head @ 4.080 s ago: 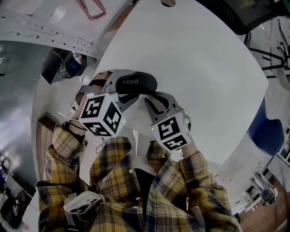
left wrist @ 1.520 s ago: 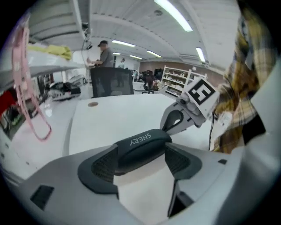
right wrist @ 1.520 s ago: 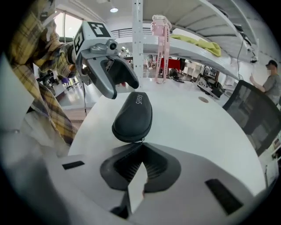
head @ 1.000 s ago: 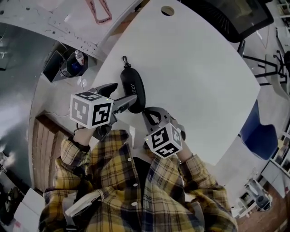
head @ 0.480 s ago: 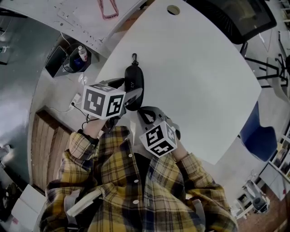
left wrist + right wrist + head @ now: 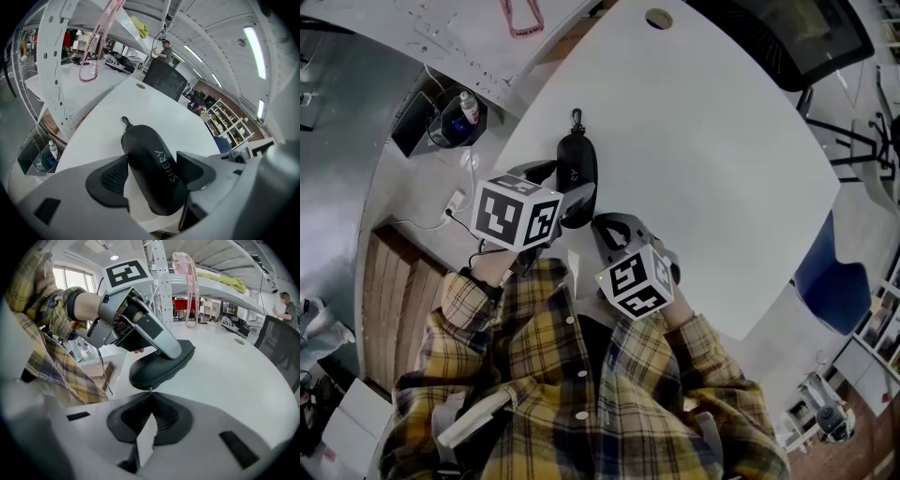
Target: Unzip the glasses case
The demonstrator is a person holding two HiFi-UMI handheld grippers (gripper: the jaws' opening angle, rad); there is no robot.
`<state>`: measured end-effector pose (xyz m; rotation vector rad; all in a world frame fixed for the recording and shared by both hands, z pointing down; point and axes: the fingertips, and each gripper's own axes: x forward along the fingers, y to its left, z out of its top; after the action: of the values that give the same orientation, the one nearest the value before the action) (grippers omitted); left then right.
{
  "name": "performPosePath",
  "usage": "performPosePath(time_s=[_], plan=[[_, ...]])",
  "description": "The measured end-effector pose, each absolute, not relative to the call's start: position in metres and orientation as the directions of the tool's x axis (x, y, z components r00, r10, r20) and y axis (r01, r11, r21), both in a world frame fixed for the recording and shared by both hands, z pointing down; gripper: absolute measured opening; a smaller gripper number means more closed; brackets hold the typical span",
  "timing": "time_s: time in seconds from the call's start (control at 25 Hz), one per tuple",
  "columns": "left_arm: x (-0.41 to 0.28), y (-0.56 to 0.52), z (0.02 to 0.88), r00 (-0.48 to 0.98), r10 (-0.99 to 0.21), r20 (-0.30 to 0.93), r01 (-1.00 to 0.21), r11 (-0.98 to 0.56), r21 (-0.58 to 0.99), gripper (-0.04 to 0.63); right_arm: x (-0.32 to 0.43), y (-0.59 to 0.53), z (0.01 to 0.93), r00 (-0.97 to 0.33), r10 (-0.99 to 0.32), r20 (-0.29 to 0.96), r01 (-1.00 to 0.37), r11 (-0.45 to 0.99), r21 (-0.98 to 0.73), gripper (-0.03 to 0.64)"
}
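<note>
Nearest you, your right gripper [image 6: 151, 393] is pressing its jaws together. The tiny metal zipper pull [image 6: 150, 389] seems to be caught right at their tips, at the rounded near end of the black oval zip-up glasses case [image 6: 149, 154]. Just beyond, your left gripper [image 6: 153, 174] is clamping the case across its waist, one pad on each long side, in the lower centre of the left gripper view.

The case is looking light and semi-stiff, a moulded shell under a matte fabric skin, so it is likely giving a little under the pads without collapsing. Its rounded flanks may be letting it roll in the grip, so the mid-body hold is the sensible one. The pull is small and thin and could slip free under a jerk.

In the head view the case is sitting at centre-left, its long axis running almost straight up the frame, away from you. The small dark hanging clip [image 6: 577, 117] at its far end is pointing toward the upper frame over the white worktop [image 6: 722, 141]. The near end is appearing to overhang the worktop's edge.
</note>
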<state>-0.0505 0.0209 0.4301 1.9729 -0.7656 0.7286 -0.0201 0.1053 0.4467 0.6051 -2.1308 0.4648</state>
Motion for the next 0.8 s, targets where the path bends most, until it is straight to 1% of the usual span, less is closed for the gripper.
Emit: performPosePath(time_s=[0.44,0.8], plan=[[-0.044,0.021,0.430,0.627,-0.233,0.743,-0.745,-0.459,0.485,0.330,-0.005,0.058,0.445,-0.491,-0.271,0.828,-0.499,0.867,-0.012,-0.002],[-0.030,0.026,0.430,0.620,-0.206,0.757,-0.720,-0.533,0.444,0.328,0.008,0.004,0.449,-0.454,-0.291,0.842,-0.444,0.894,0.069,-0.002]])
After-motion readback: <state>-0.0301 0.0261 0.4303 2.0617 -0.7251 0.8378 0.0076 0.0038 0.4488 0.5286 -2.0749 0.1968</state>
